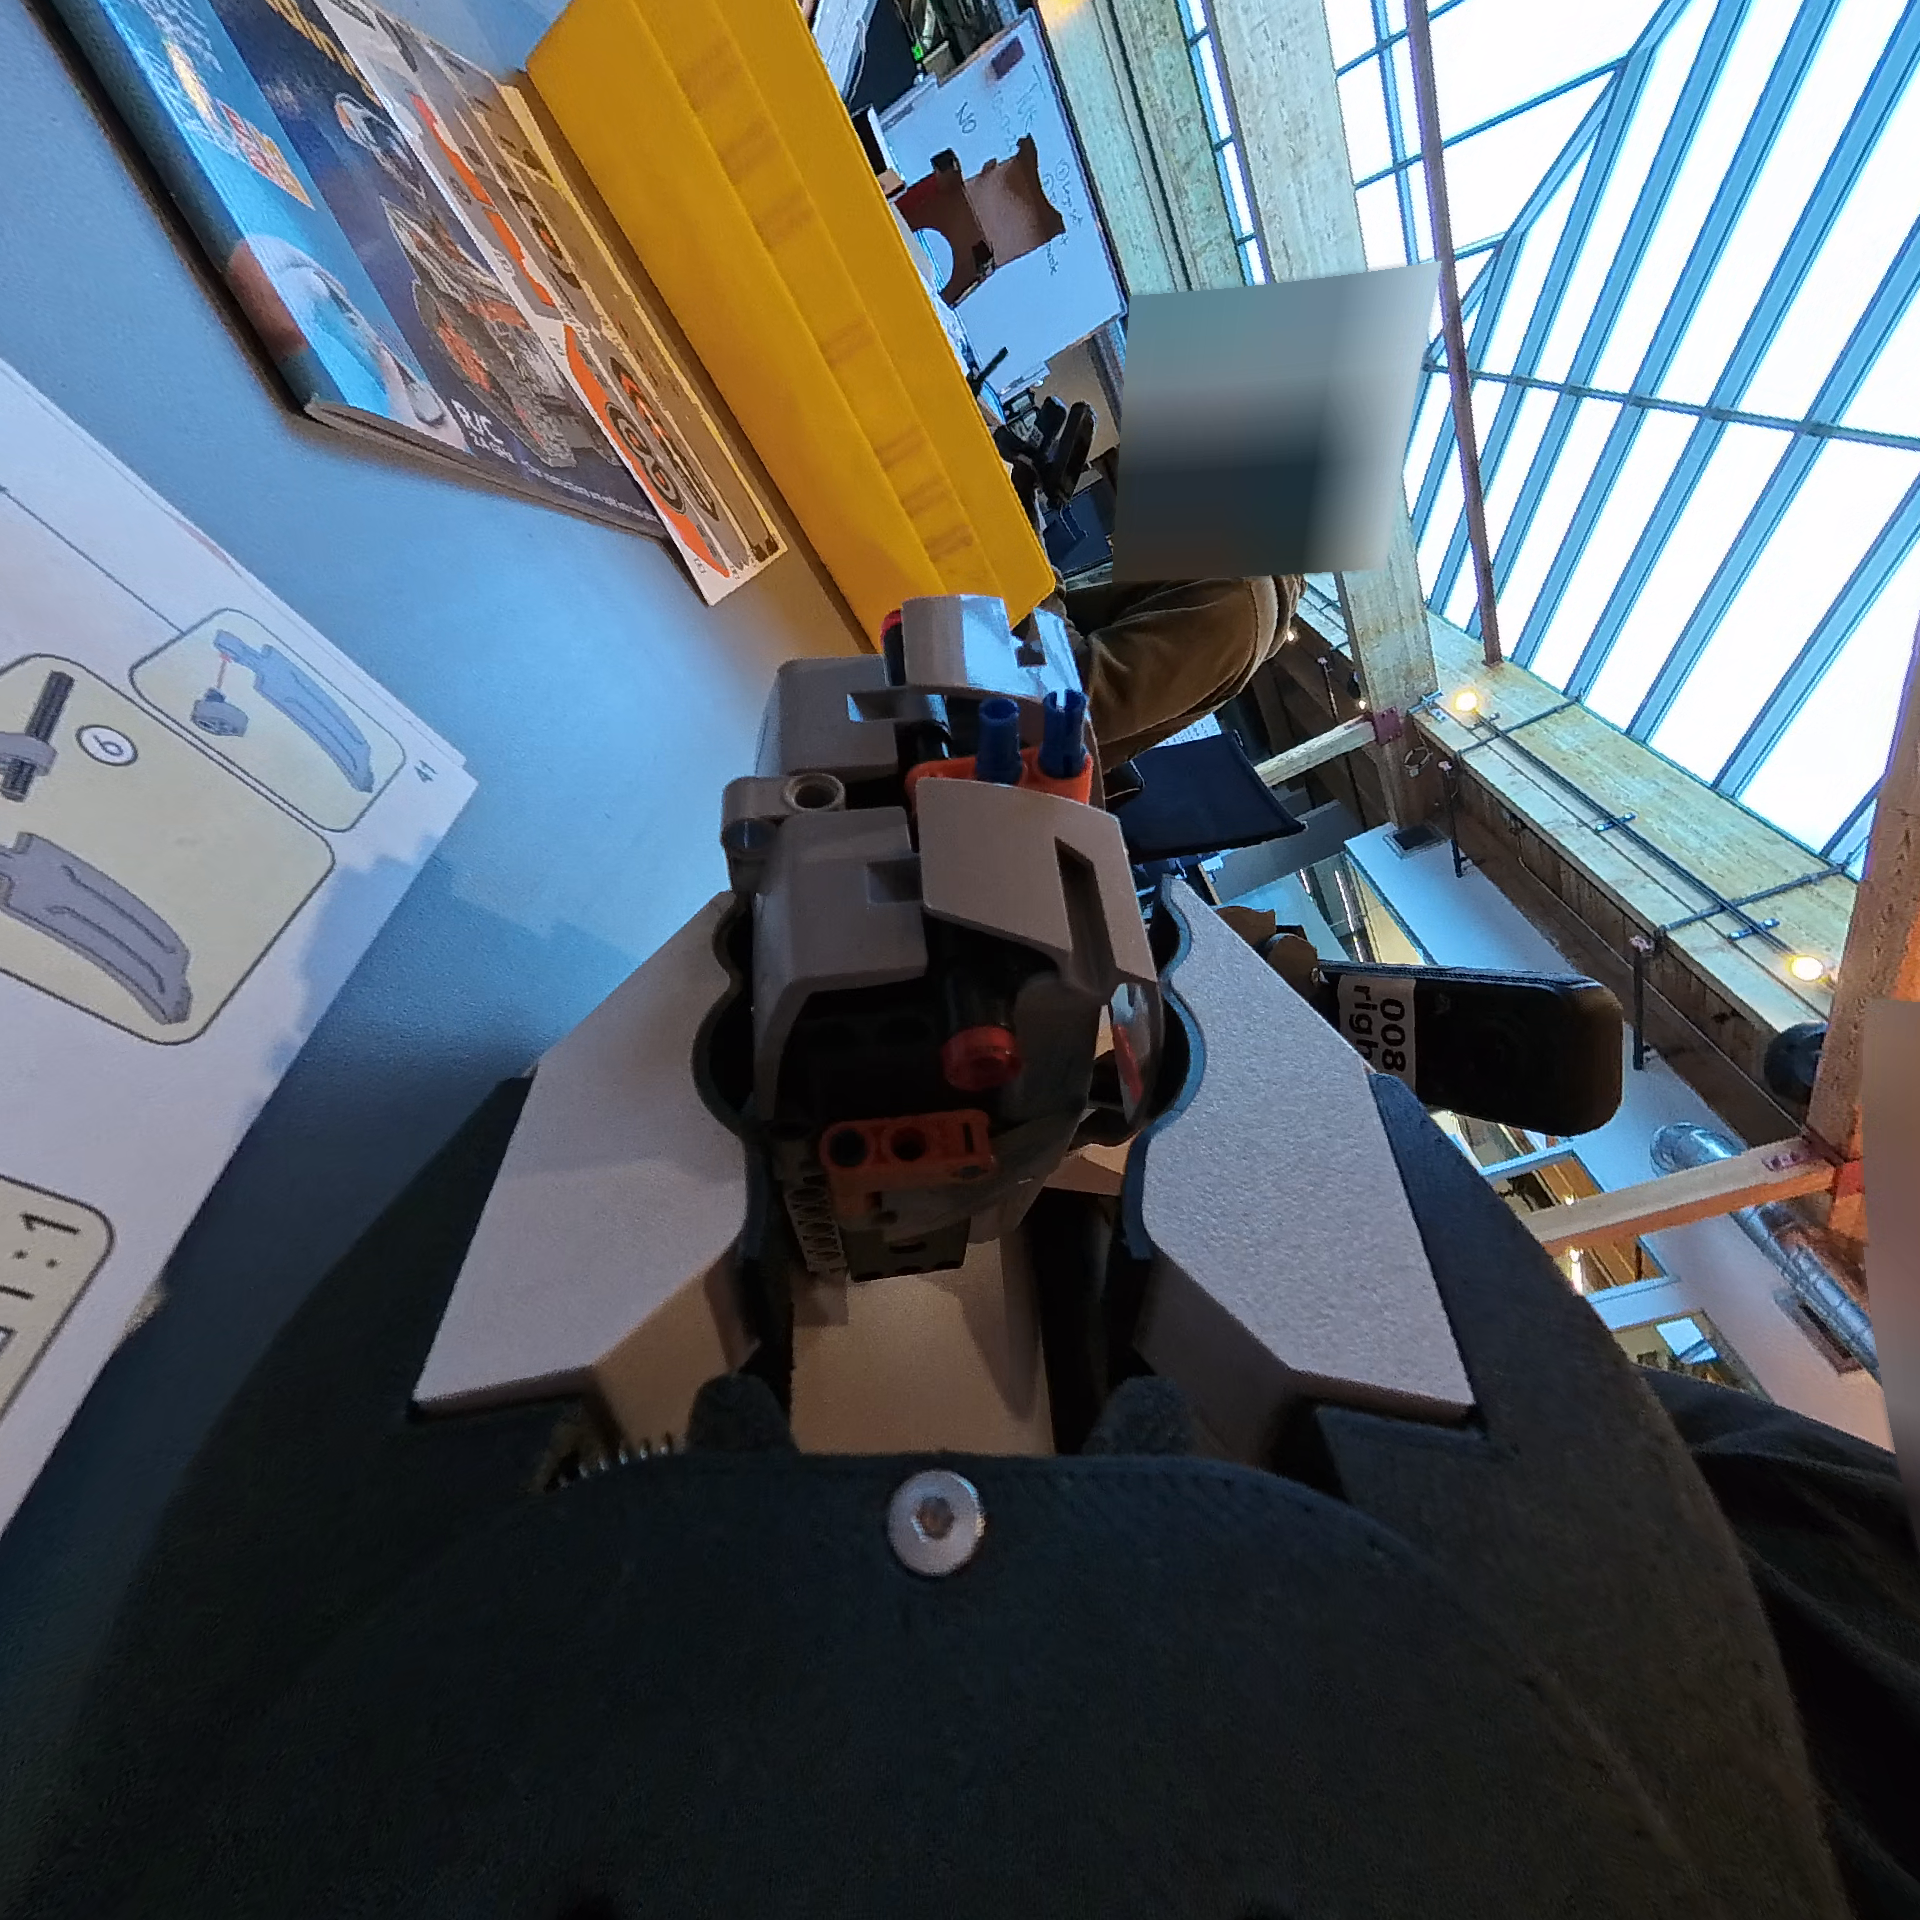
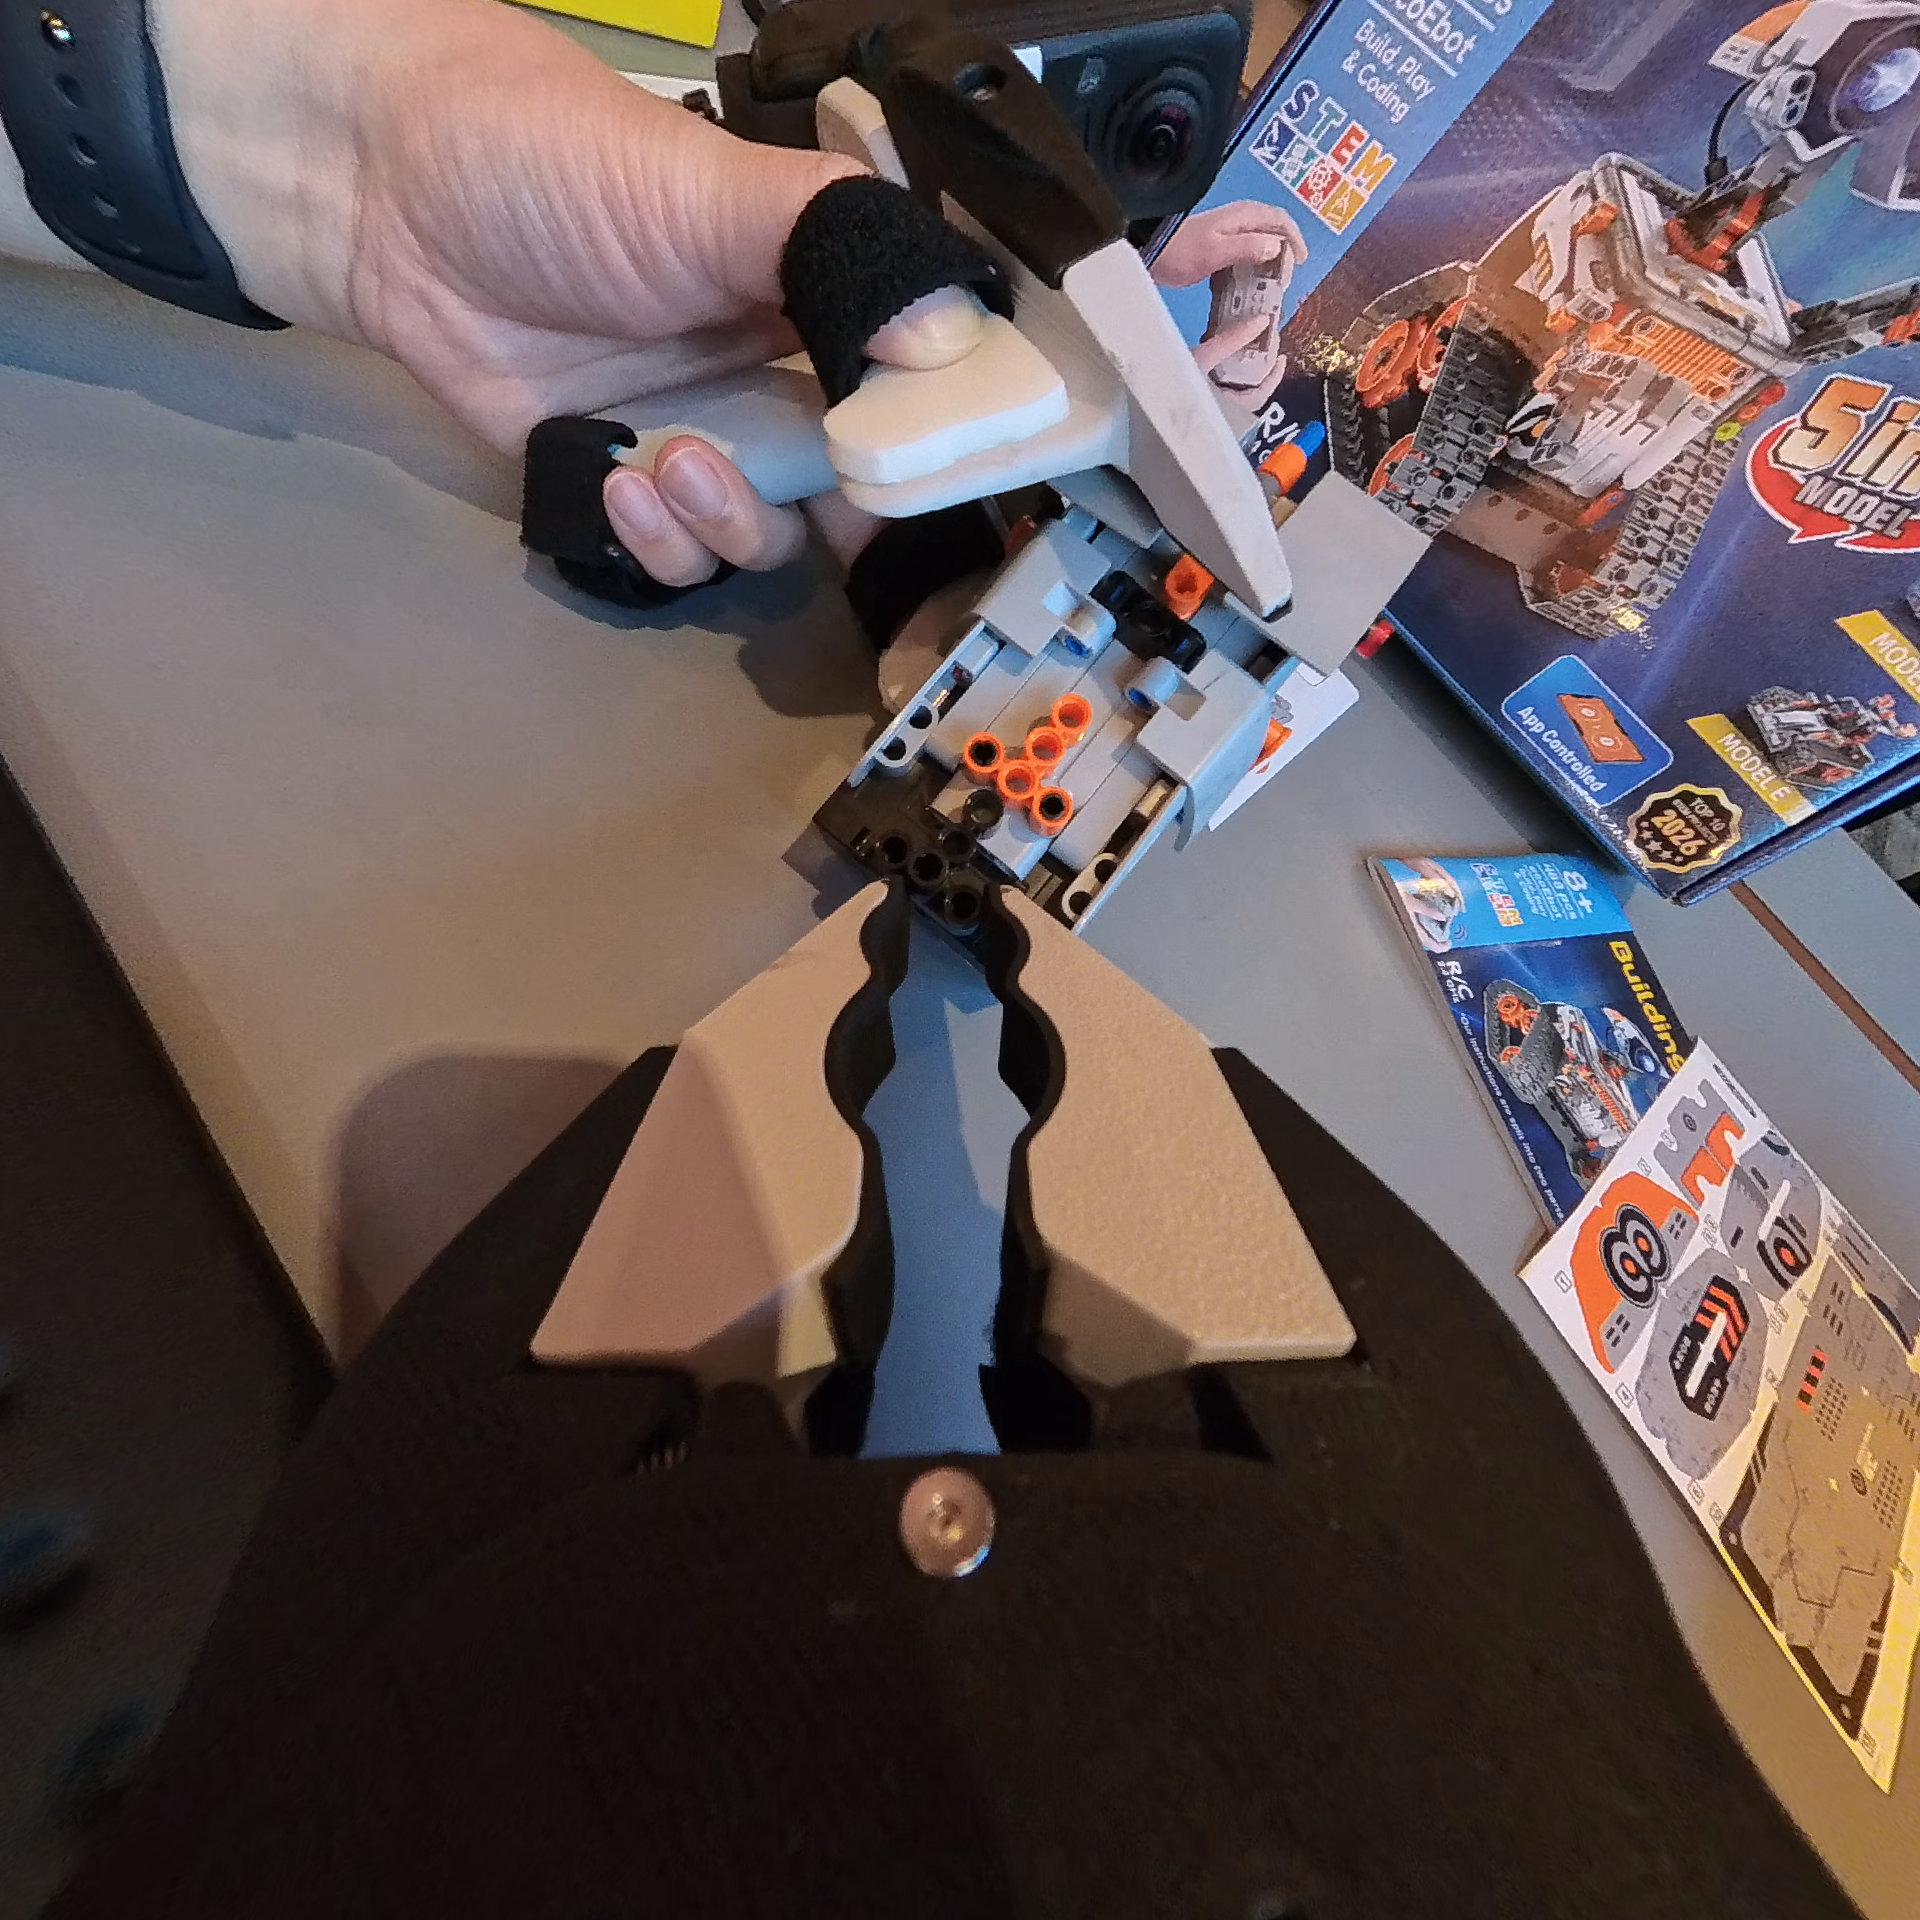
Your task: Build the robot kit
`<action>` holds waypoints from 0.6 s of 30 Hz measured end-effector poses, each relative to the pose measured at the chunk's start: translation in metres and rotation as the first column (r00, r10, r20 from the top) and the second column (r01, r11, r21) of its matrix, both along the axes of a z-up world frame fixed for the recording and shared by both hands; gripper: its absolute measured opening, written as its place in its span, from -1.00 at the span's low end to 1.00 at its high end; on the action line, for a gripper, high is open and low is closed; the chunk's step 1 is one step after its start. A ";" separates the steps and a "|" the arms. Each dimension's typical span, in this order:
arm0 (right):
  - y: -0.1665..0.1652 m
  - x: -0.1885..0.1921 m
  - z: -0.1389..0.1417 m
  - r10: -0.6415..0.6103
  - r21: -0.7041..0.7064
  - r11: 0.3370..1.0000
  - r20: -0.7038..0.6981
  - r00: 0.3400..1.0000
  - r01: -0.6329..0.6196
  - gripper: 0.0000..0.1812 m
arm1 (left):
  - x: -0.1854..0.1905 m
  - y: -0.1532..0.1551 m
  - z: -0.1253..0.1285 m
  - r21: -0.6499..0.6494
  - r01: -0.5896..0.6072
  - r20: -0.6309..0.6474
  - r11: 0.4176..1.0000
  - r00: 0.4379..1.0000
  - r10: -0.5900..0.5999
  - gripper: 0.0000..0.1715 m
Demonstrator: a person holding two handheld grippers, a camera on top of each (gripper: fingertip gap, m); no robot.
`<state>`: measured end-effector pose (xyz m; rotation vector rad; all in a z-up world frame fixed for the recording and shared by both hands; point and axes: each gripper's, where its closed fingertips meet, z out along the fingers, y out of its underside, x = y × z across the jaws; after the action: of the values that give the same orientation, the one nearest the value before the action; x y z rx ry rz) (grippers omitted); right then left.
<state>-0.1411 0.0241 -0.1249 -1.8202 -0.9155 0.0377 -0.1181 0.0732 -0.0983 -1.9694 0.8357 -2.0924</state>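
Note:
My left gripper (image 1: 951, 935) is shut on a grey, black and orange brick model (image 1: 914, 935) and holds it above the table. In the right wrist view a hand (image 2: 499, 208) holds that gripper, and its grey fingers (image 2: 1174, 416) clamp the model (image 2: 1049, 707) from the far side. My right gripper (image 2: 943, 899) is nearly closed, its tips pinching the black pin-hole block (image 2: 930, 862) at the near end of the model. Orange bushes (image 2: 1023, 764) sit on the model's upper face. Two blue pins (image 1: 1029, 738) stick out of its far end.
A blue product box (image 2: 1558, 416), a small booklet (image 2: 1538, 1018) and a sticker sheet (image 2: 1745, 1351) lie on the grey table (image 2: 416, 727) to the right. An open instruction page (image 1: 156, 883) and a yellow bin (image 1: 790, 291) are on the left. A seated person (image 1: 1174, 644) is beyond. Tip to tip, the grippers are about 6 cm apart.

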 end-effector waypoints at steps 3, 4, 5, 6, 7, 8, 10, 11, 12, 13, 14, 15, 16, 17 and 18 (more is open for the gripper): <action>0.000 0.001 0.001 -0.005 0.012 1.000 0.010 1.000 0.005 -0.86 | 0.000 0.001 0.000 -0.004 -0.011 -0.006 1.000 1.000 0.011 -0.15; 0.000 0.001 0.000 -0.007 0.013 1.000 0.013 1.000 0.007 -0.83 | 0.000 0.002 0.000 -0.004 -0.018 -0.008 1.000 1.000 0.018 -0.15; 0.000 0.002 0.000 -0.010 0.008 1.000 0.009 1.000 0.010 -0.80 | -0.001 0.002 0.000 0.000 -0.023 -0.009 1.000 1.000 0.023 -0.16; -0.001 0.002 0.000 -0.019 0.003 1.000 0.002 1.000 0.019 -0.77 | -0.001 0.002 0.000 0.006 -0.026 -0.012 1.000 1.000 0.026 -0.16; -0.001 0.003 0.000 -0.026 0.000 1.000 -0.007 1.000 0.026 -0.75 | -0.001 0.002 0.000 0.012 -0.028 -0.016 1.000 0.999 0.028 -0.16; -0.002 0.003 0.001 -0.029 0.002 1.000 -0.017 0.999 0.029 -0.74 | -0.001 0.002 0.000 0.019 -0.032 -0.019 0.999 0.999 0.032 -0.16; -0.003 0.004 0.004 -0.044 0.010 0.999 -0.037 0.998 0.044 -0.74 | -0.001 0.002 0.000 0.035 -0.034 -0.028 0.999 0.999 0.035 -0.16; -0.002 0.005 0.004 -0.051 0.005 0.999 -0.041 0.998 0.051 -0.73 | -0.001 0.002 0.000 0.041 -0.035 -0.033 0.999 0.999 0.037 -0.16; -0.002 0.006 0.003 -0.055 -0.001 0.998 -0.044 0.998 0.055 -0.73 | -0.001 0.002 0.000 0.045 -0.038 -0.037 0.998 0.998 0.040 -0.16; -0.001 0.006 0.003 -0.060 -0.006 0.998 -0.047 0.997 0.060 -0.72 | -0.001 0.002 0.000 0.042 -0.044 -0.043 0.998 0.998 0.046 -0.15; 0.000 0.009 0.002 -0.076 -0.014 0.997 -0.050 0.996 0.075 -0.72 | -0.001 0.003 -0.001 0.038 -0.052 -0.049 0.998 0.997 0.054 -0.15; 0.001 0.010 0.001 -0.085 -0.024 0.996 -0.056 0.995 0.083 -0.72 | -0.001 0.004 -0.001 0.036 -0.062 -0.054 0.997 0.997 0.064 -0.15; 0.002 0.010 0.001 -0.090 -0.031 0.996 -0.064 0.994 0.088 -0.71 | -0.001 0.004 -0.001 0.036 -0.071 -0.058 0.997 0.996 0.073 -0.15; 0.002 0.011 0.001 -0.097 -0.036 0.995 -0.073 0.993 0.095 -0.70 | -0.002 0.005 -0.002 0.036 -0.082 -0.065 0.996 0.994 0.084 -0.15; 0.002 0.011 0.001 -0.105 -0.043 0.994 -0.086 0.991 0.102 -0.70 | -0.003 0.006 -0.002 0.035 -0.098 -0.073 0.995 0.992 0.100 -0.15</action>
<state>-0.1297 0.0260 -0.1239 -1.8845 -0.7621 0.0712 -0.1208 0.0789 -0.1005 -2.0400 0.7620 -1.9513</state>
